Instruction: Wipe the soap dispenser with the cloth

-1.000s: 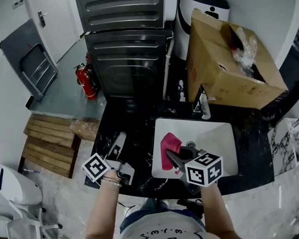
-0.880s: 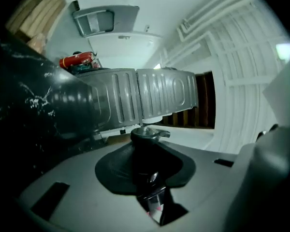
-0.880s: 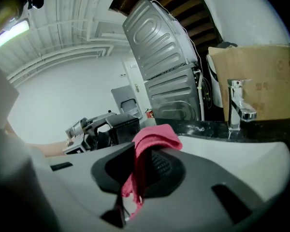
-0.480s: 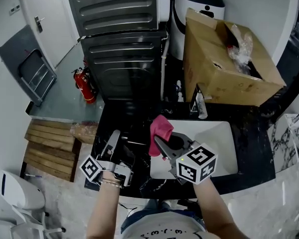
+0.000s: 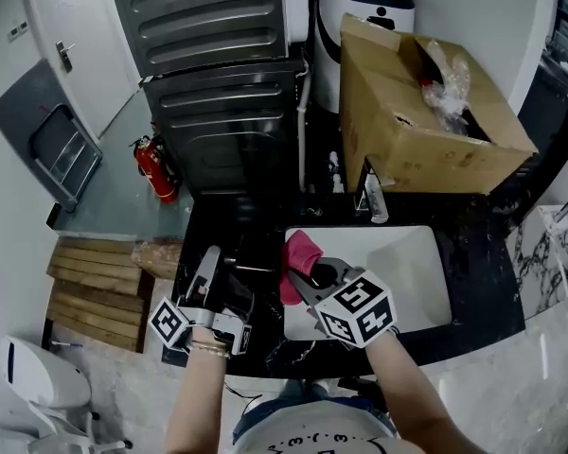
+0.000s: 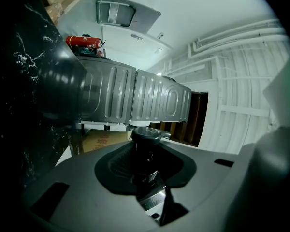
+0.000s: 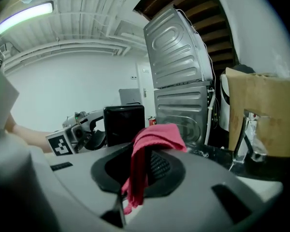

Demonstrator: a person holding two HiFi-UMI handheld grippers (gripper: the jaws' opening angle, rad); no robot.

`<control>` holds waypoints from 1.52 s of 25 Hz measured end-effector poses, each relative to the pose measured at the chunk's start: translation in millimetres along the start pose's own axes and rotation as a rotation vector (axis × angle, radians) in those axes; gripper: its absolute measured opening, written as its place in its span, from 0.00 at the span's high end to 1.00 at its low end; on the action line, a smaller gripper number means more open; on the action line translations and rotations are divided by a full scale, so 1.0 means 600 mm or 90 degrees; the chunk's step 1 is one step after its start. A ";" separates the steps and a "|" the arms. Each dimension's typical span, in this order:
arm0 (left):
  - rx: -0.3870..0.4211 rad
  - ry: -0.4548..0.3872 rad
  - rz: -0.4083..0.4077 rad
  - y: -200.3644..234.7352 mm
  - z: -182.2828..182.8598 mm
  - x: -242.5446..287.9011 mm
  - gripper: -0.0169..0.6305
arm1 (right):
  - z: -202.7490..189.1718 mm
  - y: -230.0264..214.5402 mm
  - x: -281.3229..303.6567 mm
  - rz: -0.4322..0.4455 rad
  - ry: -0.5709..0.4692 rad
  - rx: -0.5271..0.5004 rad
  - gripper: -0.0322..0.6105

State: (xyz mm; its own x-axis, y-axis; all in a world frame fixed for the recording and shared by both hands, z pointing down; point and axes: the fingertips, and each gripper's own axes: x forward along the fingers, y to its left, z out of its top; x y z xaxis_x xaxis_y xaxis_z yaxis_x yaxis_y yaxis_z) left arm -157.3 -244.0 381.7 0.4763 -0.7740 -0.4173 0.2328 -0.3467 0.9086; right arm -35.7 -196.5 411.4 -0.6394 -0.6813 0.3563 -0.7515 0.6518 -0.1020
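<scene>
Pink cloth (image 7: 154, 137) sits pinched in the right gripper's (image 5: 301, 277) jaws; the left gripper's (image 5: 220, 282) part-open jaws clamp the soap dispenser (image 6: 145, 153).

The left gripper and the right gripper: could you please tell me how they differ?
The left gripper is shut on a black soap dispenser; the right gripper is shut on a pink cloth. The left gripper is over the counter, the right gripper over the rim of the white sink. Both carry marker cubes.
</scene>
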 end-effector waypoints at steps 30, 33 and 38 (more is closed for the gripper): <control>0.102 -0.029 0.032 -0.010 0.020 -0.017 0.80 | -0.041 0.018 -0.009 -0.005 0.040 0.150 0.88; 0.212 -0.004 0.066 -0.011 0.024 -0.011 0.80 | -0.057 0.007 -0.020 -0.018 0.040 0.168 0.88; 0.446 0.069 0.129 0.005 0.037 0.015 0.80 | -0.077 -0.013 -0.029 -0.038 0.046 0.181 0.88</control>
State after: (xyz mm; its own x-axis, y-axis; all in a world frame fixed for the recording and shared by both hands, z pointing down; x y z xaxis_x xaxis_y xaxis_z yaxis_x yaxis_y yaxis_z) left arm -171.4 -263.9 381.1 0.5426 -0.8142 -0.2067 -0.4468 -0.4881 0.7498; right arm -11.3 -174.3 448.7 -0.5870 -0.6835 0.4338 -0.8094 0.4853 -0.3307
